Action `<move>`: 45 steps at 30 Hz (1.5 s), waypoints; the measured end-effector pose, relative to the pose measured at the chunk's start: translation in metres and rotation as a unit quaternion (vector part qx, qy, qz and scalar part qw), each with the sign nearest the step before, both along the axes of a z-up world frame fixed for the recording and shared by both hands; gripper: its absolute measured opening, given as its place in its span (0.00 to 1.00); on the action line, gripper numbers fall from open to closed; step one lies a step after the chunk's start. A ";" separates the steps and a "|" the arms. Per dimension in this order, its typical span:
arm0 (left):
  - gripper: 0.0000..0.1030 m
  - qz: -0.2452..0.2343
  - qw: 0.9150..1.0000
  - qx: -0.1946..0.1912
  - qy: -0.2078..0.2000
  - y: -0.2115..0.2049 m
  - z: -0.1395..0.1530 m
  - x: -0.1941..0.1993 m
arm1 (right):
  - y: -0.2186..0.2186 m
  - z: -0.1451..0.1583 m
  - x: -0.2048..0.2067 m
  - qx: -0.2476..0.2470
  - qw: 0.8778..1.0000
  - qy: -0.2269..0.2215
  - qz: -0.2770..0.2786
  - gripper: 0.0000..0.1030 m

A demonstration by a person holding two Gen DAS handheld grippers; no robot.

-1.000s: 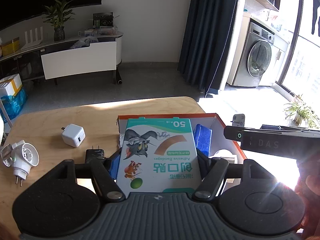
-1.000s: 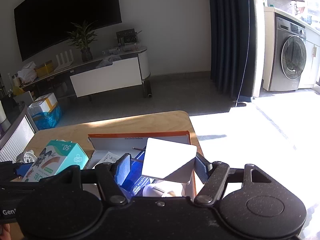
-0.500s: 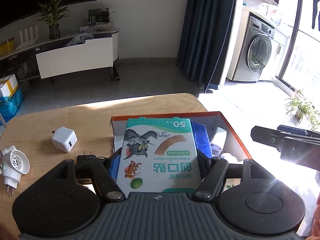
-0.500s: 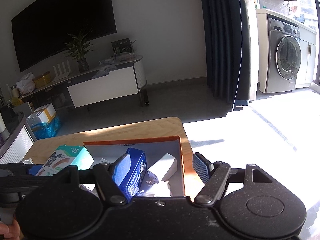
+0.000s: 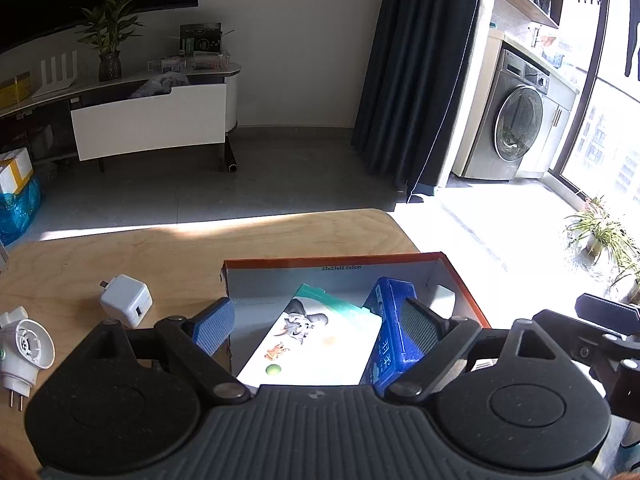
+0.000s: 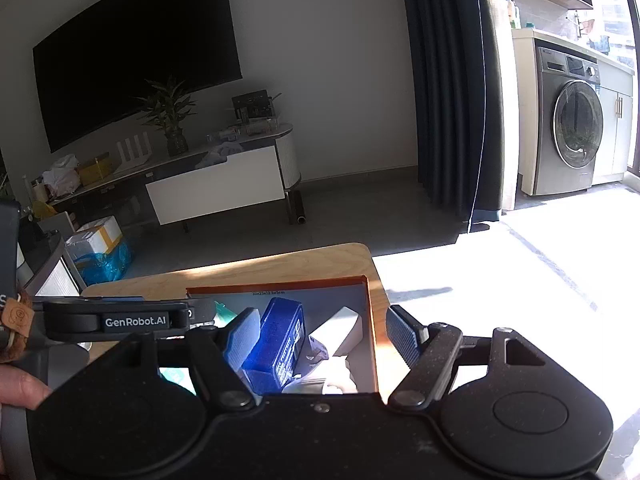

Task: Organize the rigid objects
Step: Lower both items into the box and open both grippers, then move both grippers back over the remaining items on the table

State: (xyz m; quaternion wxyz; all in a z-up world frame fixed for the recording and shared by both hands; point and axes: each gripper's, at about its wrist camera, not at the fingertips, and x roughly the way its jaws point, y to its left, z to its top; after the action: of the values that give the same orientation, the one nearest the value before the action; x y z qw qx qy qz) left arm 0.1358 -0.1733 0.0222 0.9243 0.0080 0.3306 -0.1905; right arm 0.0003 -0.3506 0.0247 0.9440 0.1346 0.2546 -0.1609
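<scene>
Both sets of fingers spread wide, empty, over the box (image 5: 460, 276). Bandages (image 5: 316, 344) lying inside beside blue pack (image 5: 394, 340). Next: charger (image 5: 126, 300), left of box, squared grip.

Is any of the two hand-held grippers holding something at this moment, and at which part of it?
Nothing is held. The left hand-held gripper is open above the bandage box, which lies in the orange box. The right hand-held gripper is open and empty.
</scene>
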 end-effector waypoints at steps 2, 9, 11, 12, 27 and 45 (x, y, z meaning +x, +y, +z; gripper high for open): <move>0.90 0.005 1.000 0.008 0.001 0.006 0.002 -0.005 | 0.007 0.001 0.002 -0.001 1.000 -0.001 0.008 0.82; 0.93 0.031 0.999 0.015 0.012 0.035 0.003 -0.019 | 0.031 0.002 0.012 -0.002 0.999 0.002 0.034 0.85; 0.93 0.040 0.999 0.016 0.013 0.045 0.002 -0.023 | 0.038 0.001 0.016 -0.002 0.999 0.004 0.043 0.85; 0.93 0.044 0.999 0.016 0.013 0.049 0.002 -0.025 | 0.044 0.001 0.018 -0.002 0.999 0.006 0.048 0.85; 0.94 0.114 0.993 -0.004 0.019 0.121 0.000 -0.038 | 0.101 -0.006 0.045 -0.006 0.993 0.029 0.111 0.86; 0.97 0.188 0.981 -0.012 0.040 0.193 -0.024 -0.027 | 0.148 -0.018 0.073 -0.009 0.984 0.056 0.168 0.86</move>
State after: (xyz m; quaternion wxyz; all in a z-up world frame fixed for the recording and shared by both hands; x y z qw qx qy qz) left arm 0.1089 0.0200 -0.0015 0.9295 -0.0731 0.3610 -0.0180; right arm 0.0732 -0.2025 0.0064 0.9430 0.0722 0.3247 -0.0099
